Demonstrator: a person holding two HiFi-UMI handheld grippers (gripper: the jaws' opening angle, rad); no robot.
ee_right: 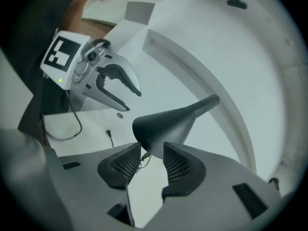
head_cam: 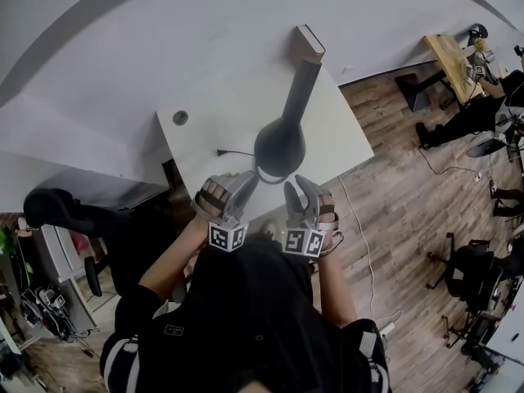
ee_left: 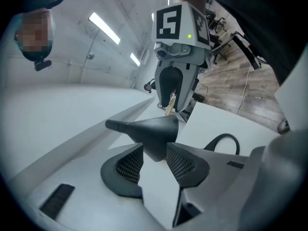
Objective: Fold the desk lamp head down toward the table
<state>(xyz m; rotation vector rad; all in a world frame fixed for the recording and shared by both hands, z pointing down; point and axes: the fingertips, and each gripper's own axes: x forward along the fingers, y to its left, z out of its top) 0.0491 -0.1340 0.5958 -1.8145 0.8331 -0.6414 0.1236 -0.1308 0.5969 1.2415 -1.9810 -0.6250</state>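
Observation:
The desk lamp has a dark grey cone head on a neck that rises from the back of the white table. My two grippers flank the head's near rim: left gripper, right gripper. In the left gripper view the lamp head dips between the left gripper's pads, whose mesh faces stay bare; it is open. In the right gripper view the lamp head likewise hangs between the right gripper's open pads. Across the lamp, the left gripper shows spread fingers holding nothing.
A black power cord with its plug lies on the table by a round cable hole. A pale block sits at the table's far edge. Wood floor with office chairs lies to the right, and a black chair stands at left.

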